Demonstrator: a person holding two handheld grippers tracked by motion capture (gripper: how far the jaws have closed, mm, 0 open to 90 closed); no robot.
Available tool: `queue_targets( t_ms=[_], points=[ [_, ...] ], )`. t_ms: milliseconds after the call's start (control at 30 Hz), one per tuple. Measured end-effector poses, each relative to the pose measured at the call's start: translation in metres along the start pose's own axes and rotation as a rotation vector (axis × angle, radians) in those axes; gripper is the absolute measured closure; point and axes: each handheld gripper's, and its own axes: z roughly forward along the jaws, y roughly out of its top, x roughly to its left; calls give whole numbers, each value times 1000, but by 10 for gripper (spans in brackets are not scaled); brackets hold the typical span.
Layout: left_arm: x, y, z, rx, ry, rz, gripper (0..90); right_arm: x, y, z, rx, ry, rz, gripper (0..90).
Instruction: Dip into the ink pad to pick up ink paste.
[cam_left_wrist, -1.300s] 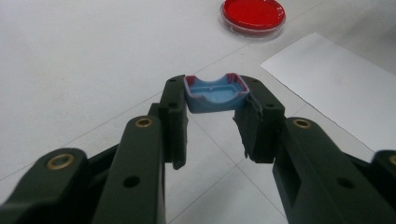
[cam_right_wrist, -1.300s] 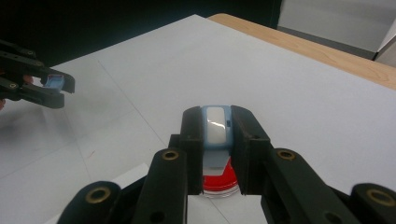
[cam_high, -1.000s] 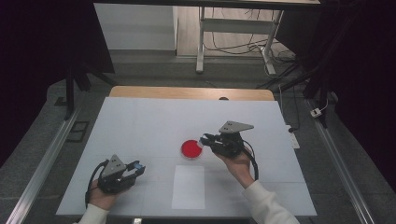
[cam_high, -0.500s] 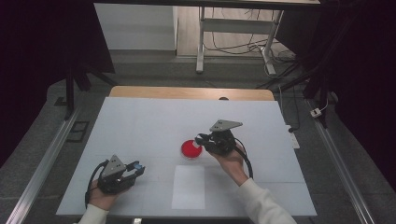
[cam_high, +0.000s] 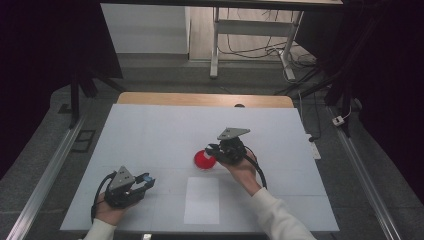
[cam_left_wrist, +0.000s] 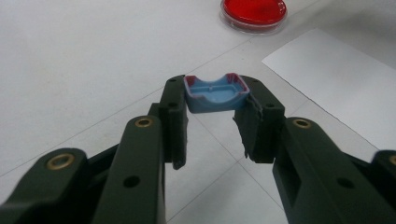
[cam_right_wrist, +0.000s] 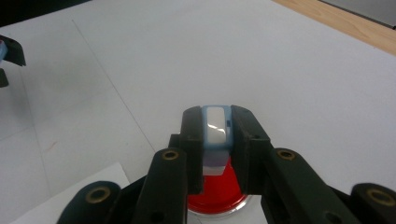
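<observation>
Two tongs loaded: left gripper (cam_left_wrist: 215, 100) clamps blue cap (cam_left_wrist: 215, 93), lower left; right gripper (cam_right_wrist: 217, 135) pinches white-blue piece (cam_right_wrist: 215, 133), prob. stamp, over red dish (cam_high: 204, 160) mid-frame. Stamping w/ paper (cam_high: 202, 200) left.

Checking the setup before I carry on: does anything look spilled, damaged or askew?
Nothing spilled. One oddity: the blue cap in the left gripper has dark red staining along its rim. The red dish sits flat.

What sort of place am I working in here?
Probably a lab or recording workshop, not a home: a plain white table framed by metal rails, cables loose on the floor behind, and a red-filled petri dish as workpiece.
</observation>
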Motion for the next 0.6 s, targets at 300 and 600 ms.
queue_targets(
  t_ms=[300, 600],
  points=[
    [0, 0, 1, 3, 0, 1, 642, -2, -2, 8, 24, -6, -6, 751],
    [0, 0, 1, 4, -2, 2, 642, -1, -4, 16, 53, -7, -19, 751]
  ],
)
